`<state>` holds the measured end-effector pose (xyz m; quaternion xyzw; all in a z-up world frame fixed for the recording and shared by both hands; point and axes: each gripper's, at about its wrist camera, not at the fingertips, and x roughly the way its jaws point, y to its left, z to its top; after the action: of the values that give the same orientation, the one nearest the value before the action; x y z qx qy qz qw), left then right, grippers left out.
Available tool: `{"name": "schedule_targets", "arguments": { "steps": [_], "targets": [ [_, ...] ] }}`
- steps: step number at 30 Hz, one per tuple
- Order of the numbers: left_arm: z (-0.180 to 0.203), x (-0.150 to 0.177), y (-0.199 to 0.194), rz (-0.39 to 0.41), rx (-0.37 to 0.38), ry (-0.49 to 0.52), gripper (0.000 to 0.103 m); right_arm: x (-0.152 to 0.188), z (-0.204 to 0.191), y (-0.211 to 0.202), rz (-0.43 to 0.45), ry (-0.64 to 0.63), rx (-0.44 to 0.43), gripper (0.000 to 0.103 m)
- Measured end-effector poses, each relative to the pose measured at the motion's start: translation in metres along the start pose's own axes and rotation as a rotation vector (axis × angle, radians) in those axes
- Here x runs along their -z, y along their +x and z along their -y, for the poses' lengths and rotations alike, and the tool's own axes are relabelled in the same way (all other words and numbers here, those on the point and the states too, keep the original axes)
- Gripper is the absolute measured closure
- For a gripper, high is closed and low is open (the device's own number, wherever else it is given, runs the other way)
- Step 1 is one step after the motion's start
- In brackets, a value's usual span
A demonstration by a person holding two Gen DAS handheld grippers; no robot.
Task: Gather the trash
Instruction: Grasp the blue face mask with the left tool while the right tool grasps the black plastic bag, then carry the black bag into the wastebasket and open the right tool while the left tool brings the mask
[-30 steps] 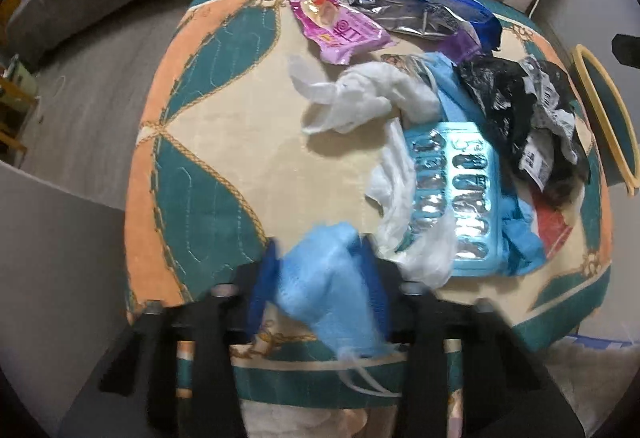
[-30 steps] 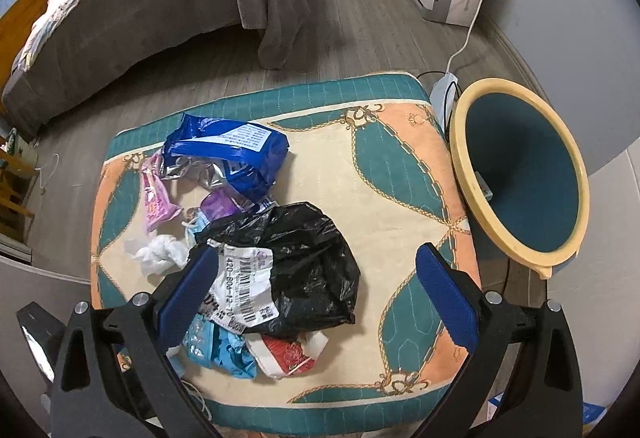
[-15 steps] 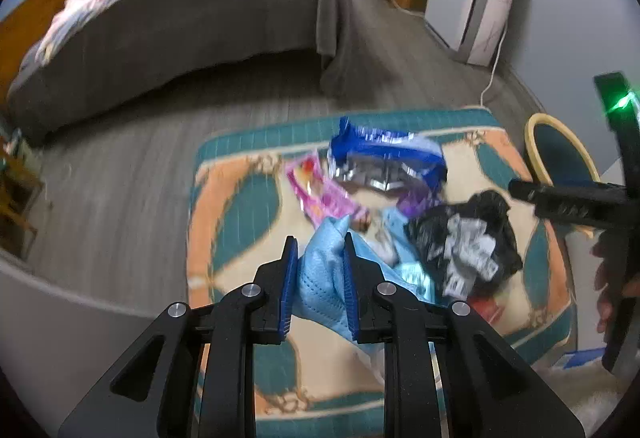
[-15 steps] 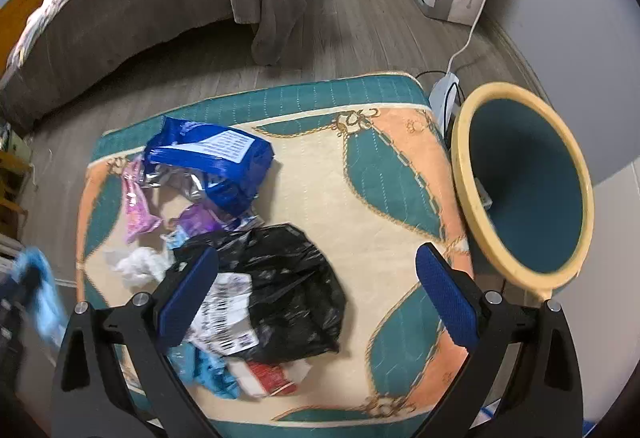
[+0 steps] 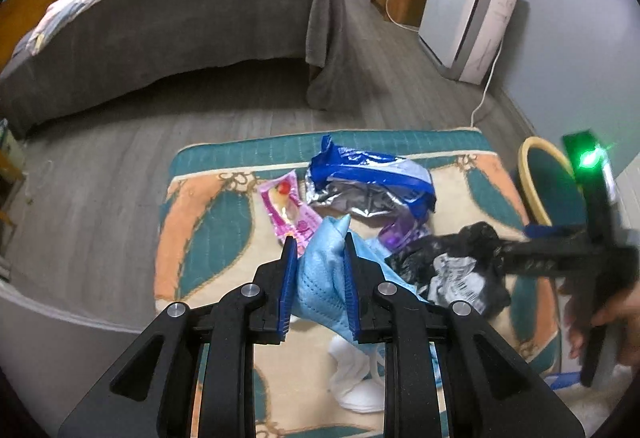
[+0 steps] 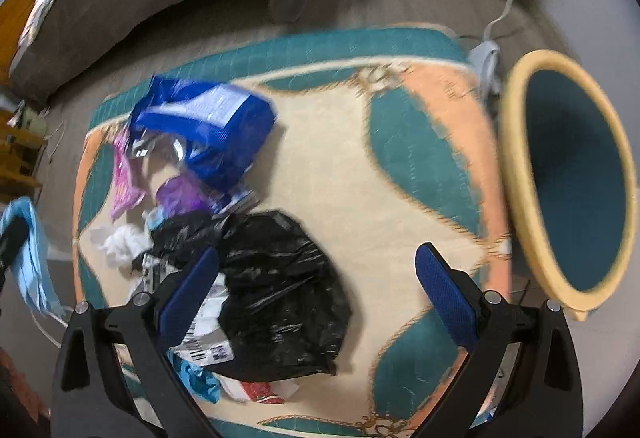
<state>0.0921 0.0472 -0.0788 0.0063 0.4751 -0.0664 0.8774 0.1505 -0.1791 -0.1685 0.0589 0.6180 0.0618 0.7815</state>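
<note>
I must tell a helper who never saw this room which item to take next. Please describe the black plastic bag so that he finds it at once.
On the low cushion with the teal, orange and cream pattern, look at the litter heap on its left half. The crumpled black plastic bag lies at the heap's near edge, below the blue and silver foil packet. It is the only black piece and carries a white barcode label.
</note>
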Motion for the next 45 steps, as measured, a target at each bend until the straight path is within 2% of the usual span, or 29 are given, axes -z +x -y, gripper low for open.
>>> {"name": "schedule_targets", "arguments": {
  "steps": [1, 3, 5, 7, 8, 12, 19, 29, 37, 45],
  "targets": [
    [0.002, 0.0, 0.0, 0.001, -0.003, 0.01, 0.08, 0.001, -0.002, 0.004, -0.017, -0.007, -0.018, 0.012],
    [0.004, 0.001, 0.0, 0.003, -0.01, 0.028, 0.08, 0.003, -0.004, 0.011, -0.056, -0.014, -0.07, 0.032],
    [0.005, 0.001, -0.001, 0.005, -0.014, 0.037, 0.08, 0.006, -0.006, 0.014, -0.082, -0.027, -0.087, 0.071],
    [0.005, 0.002, -0.002, 0.005, -0.016, 0.038, 0.08, 0.008, -0.009, 0.014, -0.096, -0.05, -0.073, 0.088],
    [0.004, 0.002, -0.001, 0.005, -0.015, 0.037, 0.08, 0.008, -0.01, 0.012, -0.089, -0.055, -0.07, 0.102],
    [0.005, 0.003, -0.003, 0.006, -0.017, 0.04, 0.08, 0.007, -0.011, -0.005, -0.032, -0.066, -0.089, 0.103],
    [0.008, 0.004, -0.006, 0.015, -0.015, 0.042, 0.08, 0.008, -0.004, -0.026, 0.017, -0.062, -0.08, 0.103],
    [0.014, -0.003, -0.008, 0.036, -0.007, 0.046, 0.08, -0.008, 0.004, -0.082, 0.208, -0.09, -0.041, 0.103],
    [0.035, -0.014, -0.011, 0.07, 0.008, 0.064, 0.08, -0.01, 0.009, -0.116, 0.317, -0.122, 0.001, 0.103],
    [0.059, -0.019, -0.01, 0.076, 0.022, 0.087, 0.08, -0.009, 0.032, -0.149, 0.388, -0.098, -0.038, 0.103]
  ]
}}
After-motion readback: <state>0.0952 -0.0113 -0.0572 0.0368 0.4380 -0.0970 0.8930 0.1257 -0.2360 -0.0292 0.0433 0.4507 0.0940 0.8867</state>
